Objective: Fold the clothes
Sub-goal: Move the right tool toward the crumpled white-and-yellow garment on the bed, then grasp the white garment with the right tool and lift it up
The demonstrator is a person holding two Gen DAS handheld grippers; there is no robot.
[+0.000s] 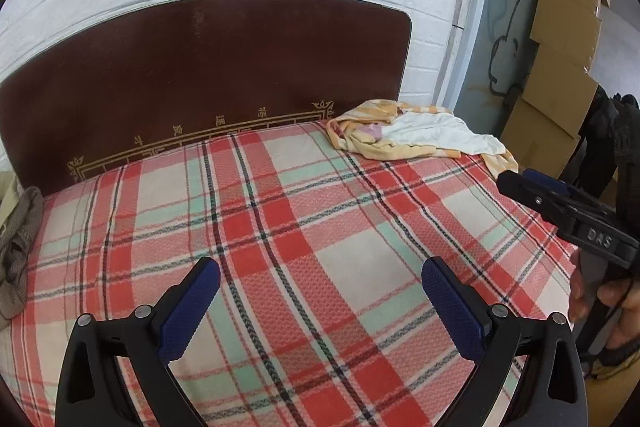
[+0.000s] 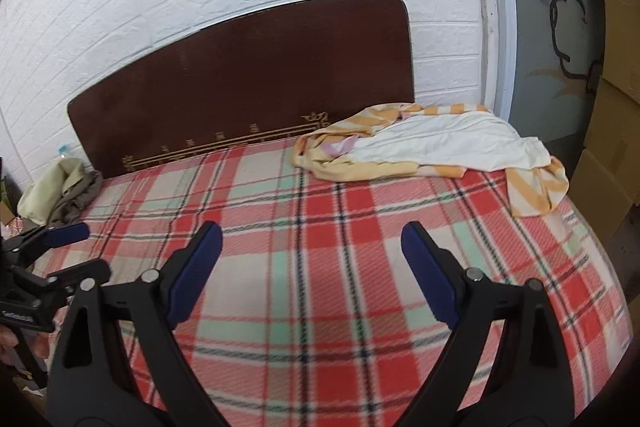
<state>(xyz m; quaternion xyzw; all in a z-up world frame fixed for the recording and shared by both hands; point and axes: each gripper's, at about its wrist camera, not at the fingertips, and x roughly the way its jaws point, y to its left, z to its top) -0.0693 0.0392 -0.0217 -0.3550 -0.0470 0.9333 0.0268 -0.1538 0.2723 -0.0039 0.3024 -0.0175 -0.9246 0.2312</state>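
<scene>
Lying crumpled by the headboard, striped garment; both grippers' fingers spread.

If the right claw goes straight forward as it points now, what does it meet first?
Probably the plaid blanket on the bed, since the open right claw points slightly down at it; the crumpled clothes lie farther off to the right.

The right tongs carry raised letters "DAS" on the black body. Gold characters run along the headboard above its border, too small to read.
</scene>
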